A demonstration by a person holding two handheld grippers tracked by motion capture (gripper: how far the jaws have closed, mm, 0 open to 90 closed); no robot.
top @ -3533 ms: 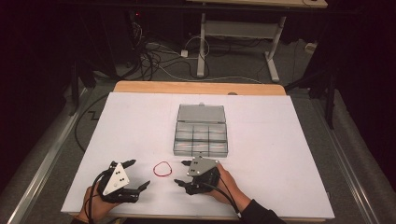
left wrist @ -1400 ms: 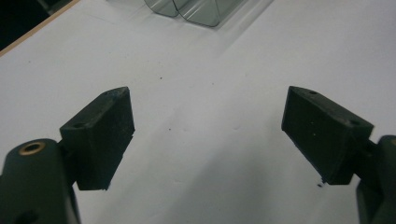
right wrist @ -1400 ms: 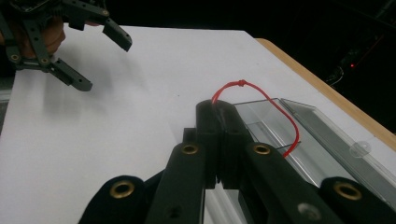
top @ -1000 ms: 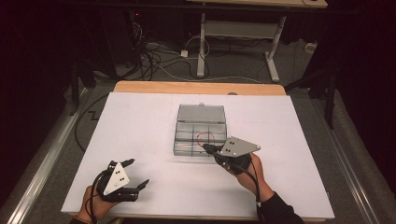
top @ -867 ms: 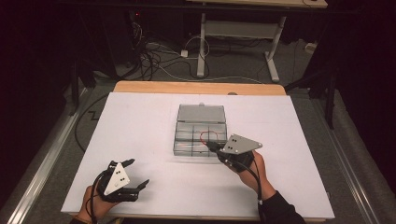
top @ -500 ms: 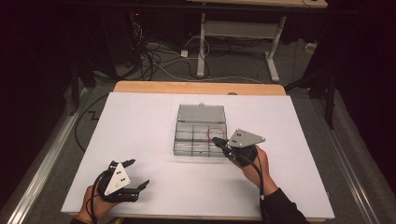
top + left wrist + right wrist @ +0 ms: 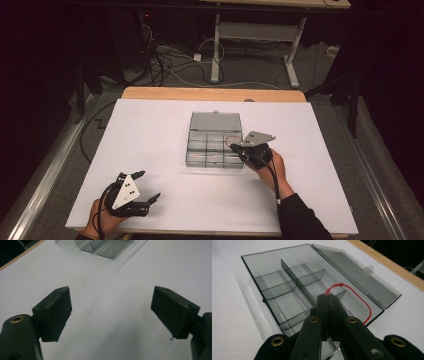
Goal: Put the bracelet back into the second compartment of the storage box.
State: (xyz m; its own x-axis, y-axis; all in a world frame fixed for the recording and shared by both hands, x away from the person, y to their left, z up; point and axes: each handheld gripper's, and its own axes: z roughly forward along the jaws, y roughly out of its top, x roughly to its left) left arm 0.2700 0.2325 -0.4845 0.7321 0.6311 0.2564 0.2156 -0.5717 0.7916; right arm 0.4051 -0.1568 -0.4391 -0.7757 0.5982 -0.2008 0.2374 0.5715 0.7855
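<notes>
A clear grey plastic organizer box [image 7: 212, 140] with several compartments lies open mid-table, its lid [image 7: 215, 120] folded back. My right gripper [image 7: 235, 148] is shut on a red string loop [image 7: 231, 140], holding it over the box's right-hand compartments. In the right gripper view the red string loop [image 7: 359, 298] arcs out from the closed jaw tips [image 7: 328, 299] above the box [image 7: 272, 272] and its dividers. My left gripper [image 7: 148, 186] rests open near the table's front left, nothing between its fingers [image 7: 53, 310]. The box's near corner [image 7: 105, 247] shows at the top of the left gripper view.
The white table top [image 7: 150, 130] has a wooden strip [image 7: 210, 93] along its far edge. Cables and a desk frame [image 7: 250, 45] stand on the floor beyond. A metal rail [image 7: 45, 175] runs along the table's left side.
My right gripper carried the red loop from the bare table in front of the box to above its right compartments, drifting right and slightly lower in the last second. The left gripper stayed put.
</notes>
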